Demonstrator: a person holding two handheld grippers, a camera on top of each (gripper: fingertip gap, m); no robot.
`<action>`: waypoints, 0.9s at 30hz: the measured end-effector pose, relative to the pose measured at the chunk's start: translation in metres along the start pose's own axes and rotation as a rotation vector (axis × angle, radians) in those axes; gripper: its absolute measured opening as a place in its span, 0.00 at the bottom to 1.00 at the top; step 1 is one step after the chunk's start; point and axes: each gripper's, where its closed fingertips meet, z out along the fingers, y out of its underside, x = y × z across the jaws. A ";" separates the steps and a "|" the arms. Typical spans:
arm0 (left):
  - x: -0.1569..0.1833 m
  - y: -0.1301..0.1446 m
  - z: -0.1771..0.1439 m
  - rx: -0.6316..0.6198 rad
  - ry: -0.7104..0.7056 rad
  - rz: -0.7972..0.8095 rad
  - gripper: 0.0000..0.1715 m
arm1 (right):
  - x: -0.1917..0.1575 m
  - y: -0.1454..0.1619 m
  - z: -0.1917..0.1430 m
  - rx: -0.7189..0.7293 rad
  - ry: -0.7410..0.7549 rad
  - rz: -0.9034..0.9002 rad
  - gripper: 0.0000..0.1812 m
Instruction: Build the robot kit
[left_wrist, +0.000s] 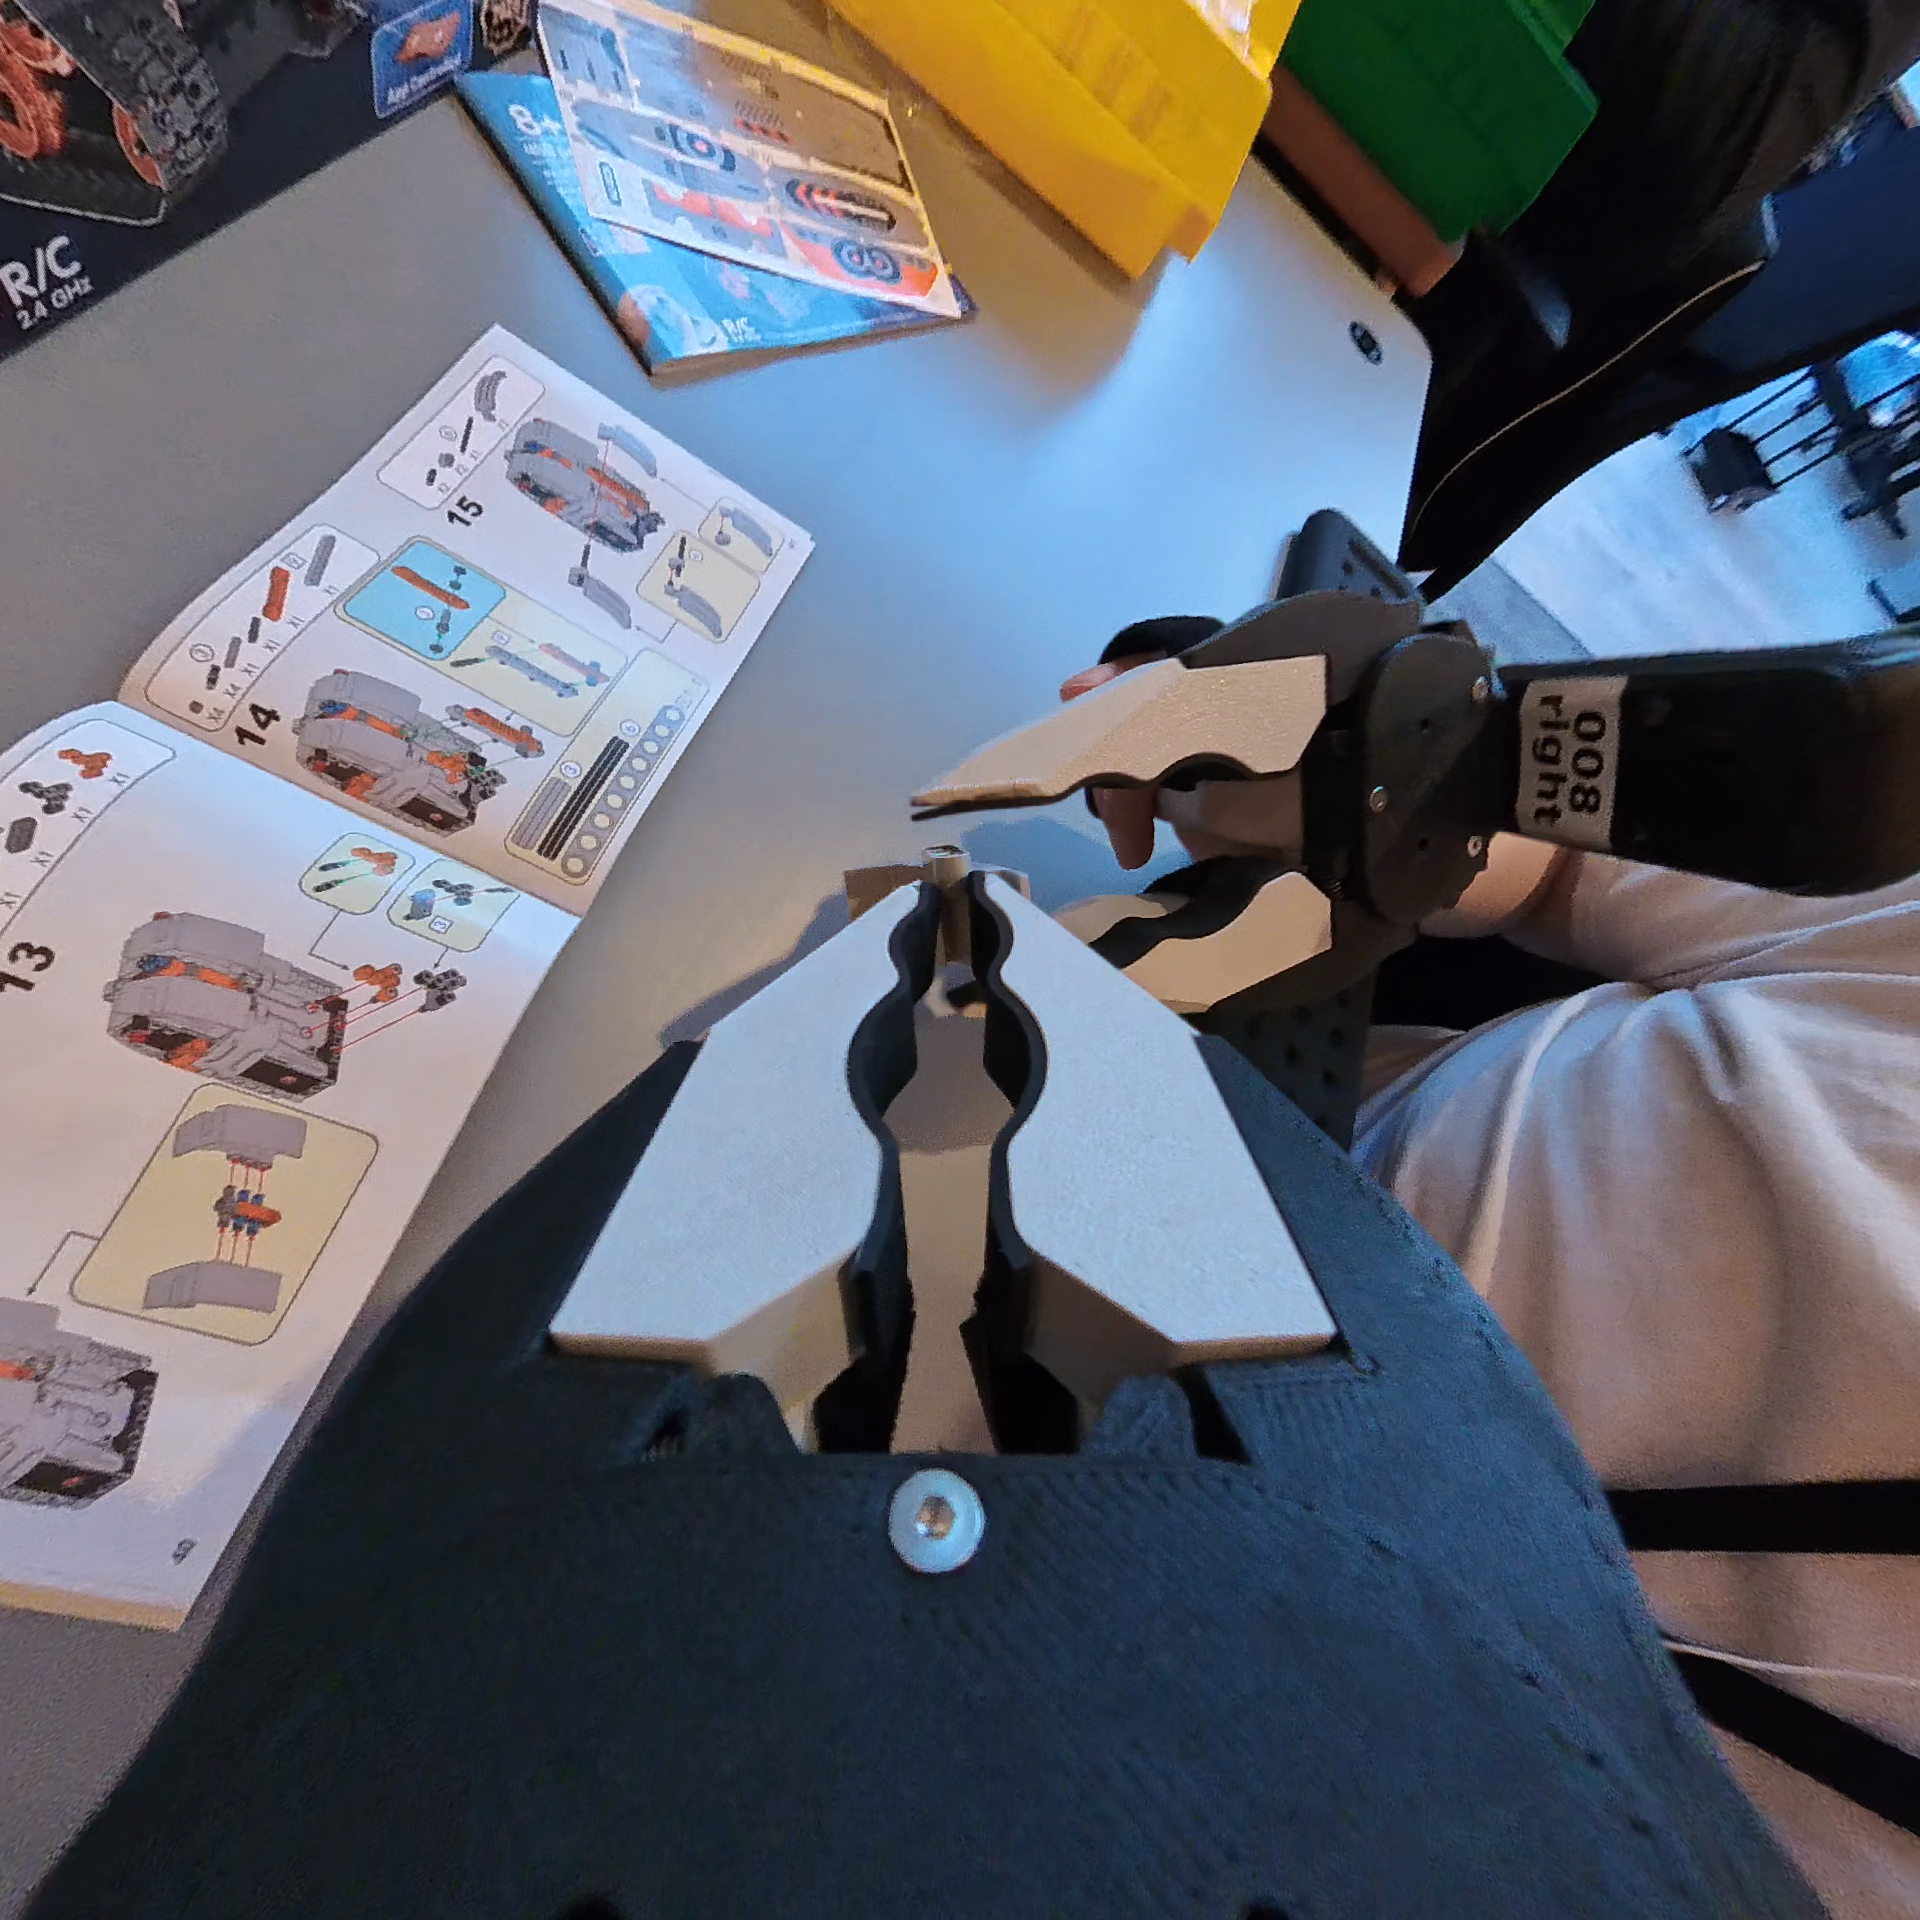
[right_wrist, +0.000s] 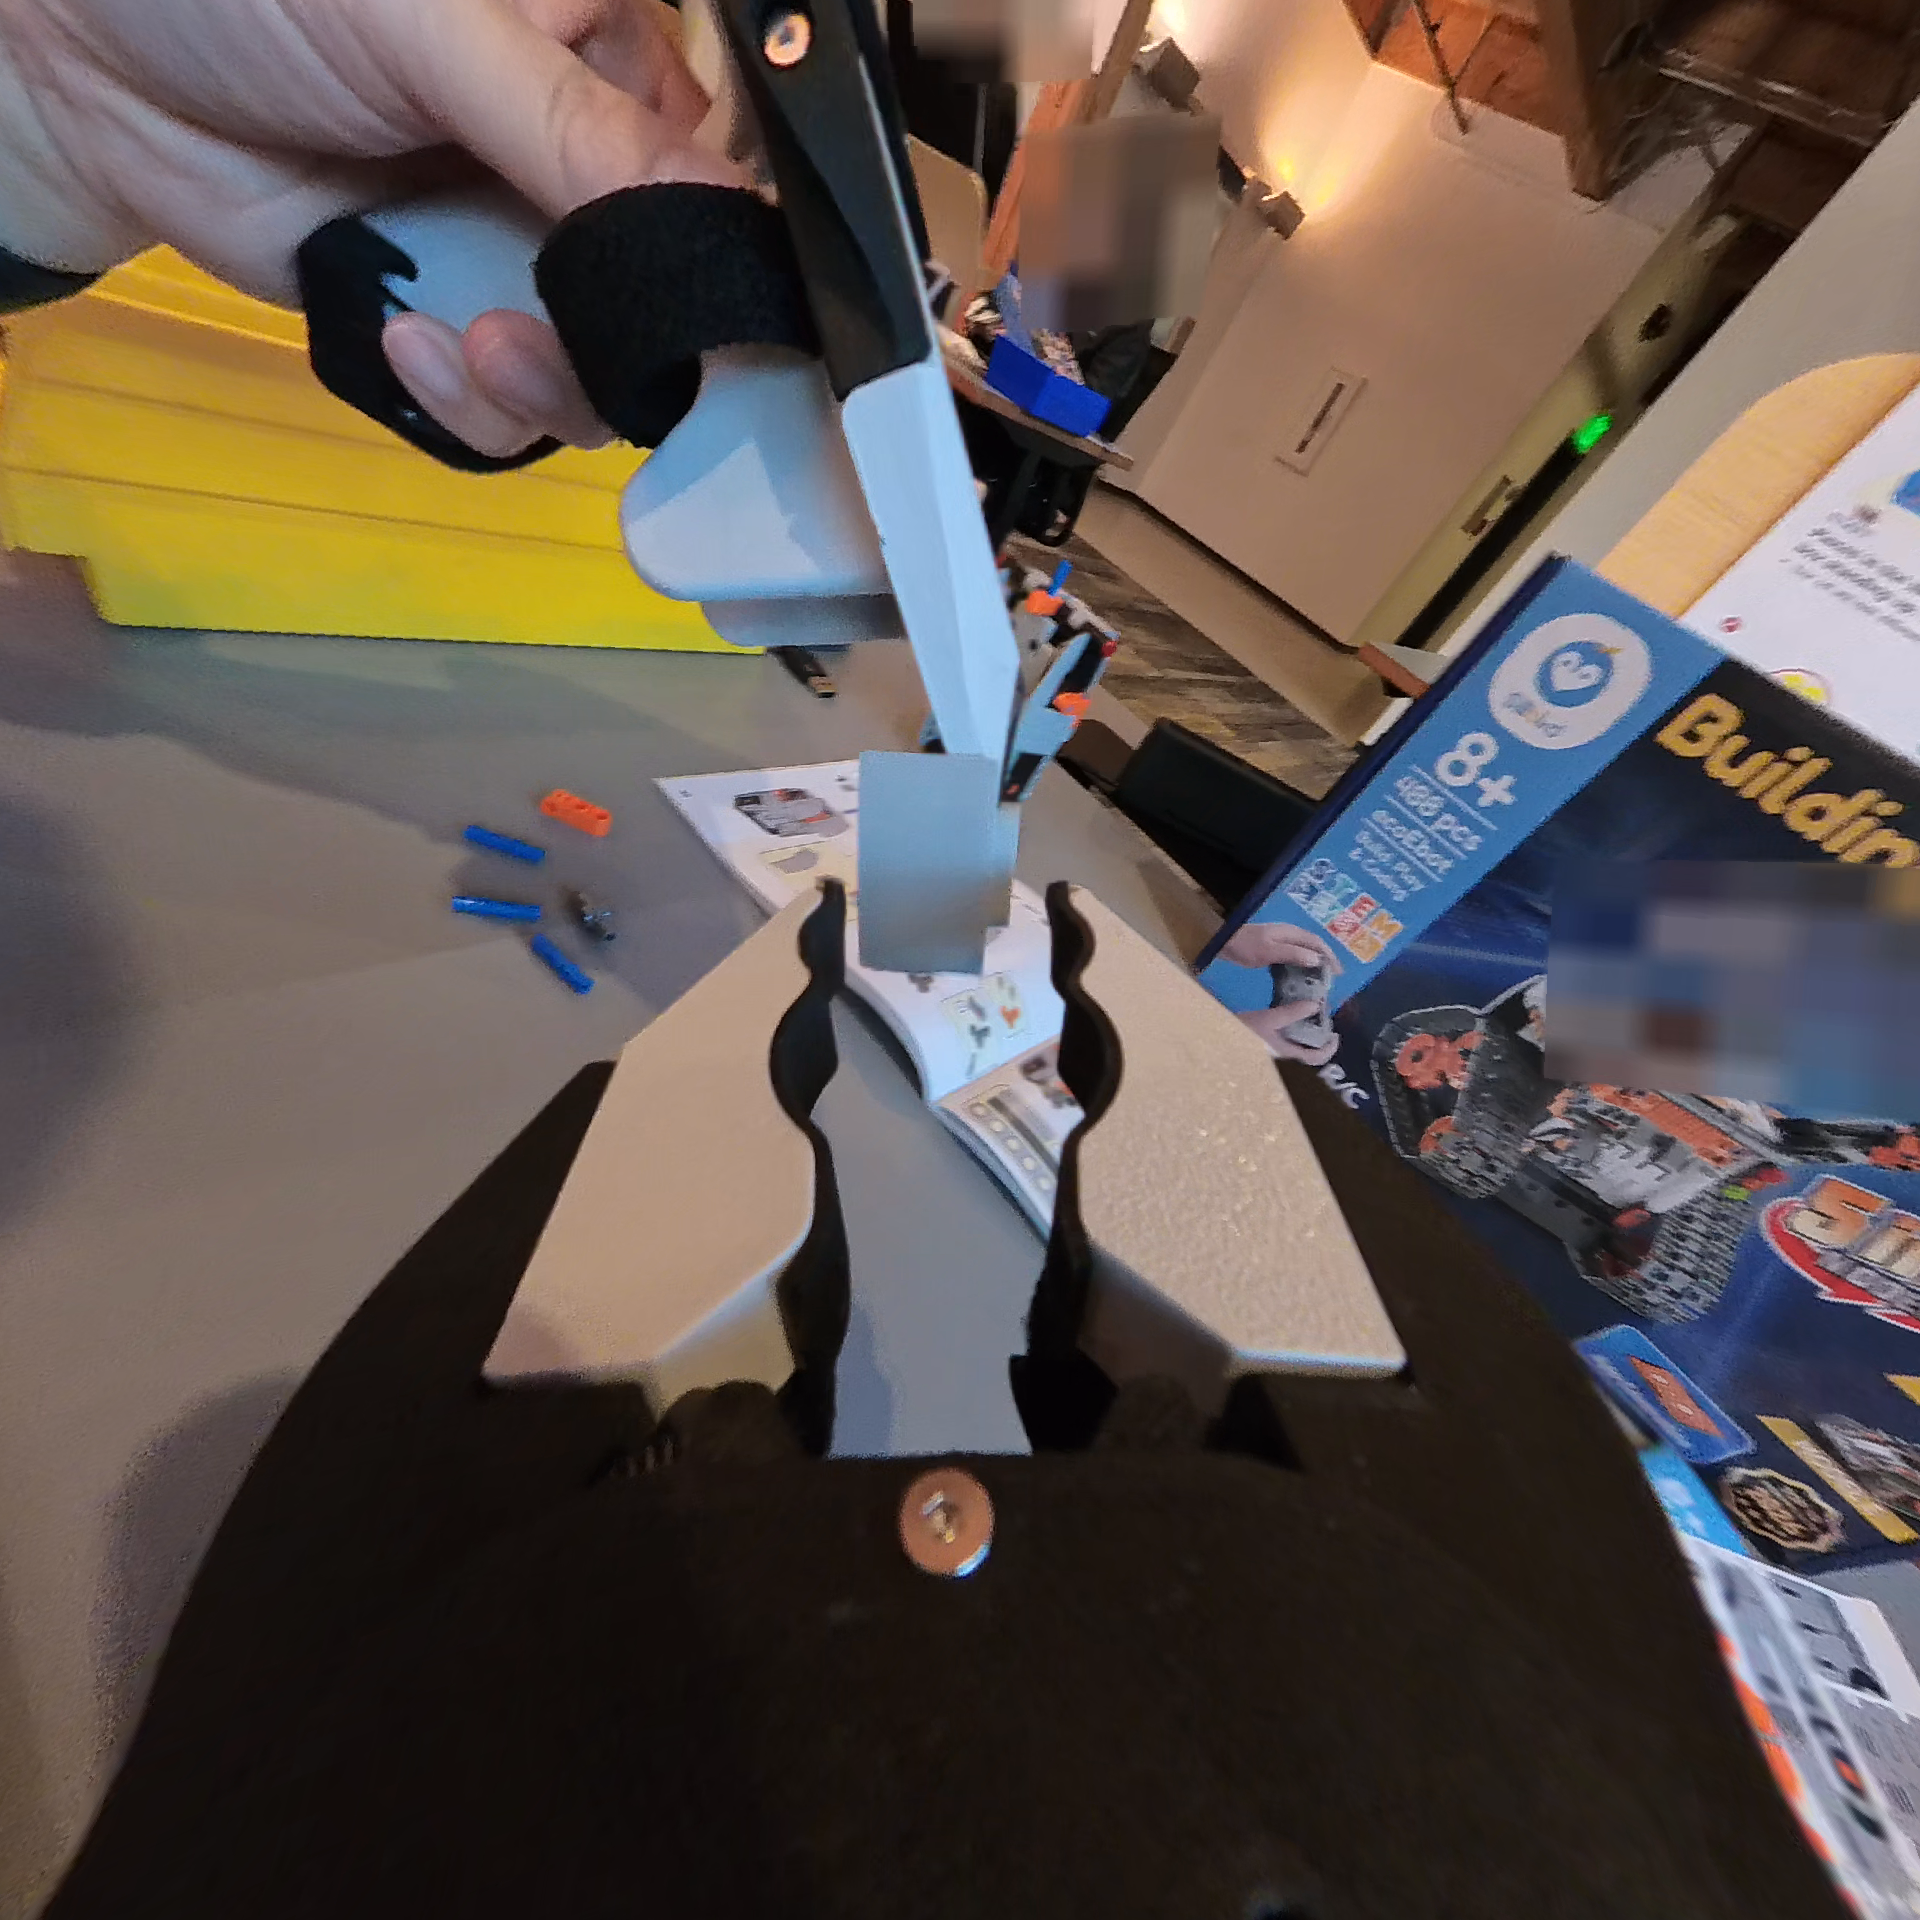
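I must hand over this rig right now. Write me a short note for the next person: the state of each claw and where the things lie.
Left claw: shut on a small grey building piece, held above the table.
Right claw: open, holds nothing, its tips just short of that grey piece.
Open instruction booklet lies flat to the left.
Loose on the table: three blue pins, one orange piece, one small dark piece.
A partly built grey and orange model stands behind, the yellow bin and the kit box at the sides.
Done and left: cannot tell from these views.

Left gripper (left_wrist: 948, 883) and right gripper (right_wrist: 940, 904): black printed bodies fitted with pale wavy-edged fingers; silver screw set at 6 o'clock.
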 end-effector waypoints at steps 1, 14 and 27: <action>0.000 -0.001 -0.001 0.009 0.003 -0.004 0.02 | 0.004 -0.002 -0.001 0.004 0.032 -0.016 0.21; -0.002 -0.009 -0.006 0.066 0.098 -0.106 0.00 | 0.017 -0.007 -0.015 0.032 0.089 -0.089 0.00; -0.039 -0.038 -0.136 0.281 -0.243 -0.003 0.05 | 0.022 0.027 -0.004 0.017 -0.233 0.492 0.00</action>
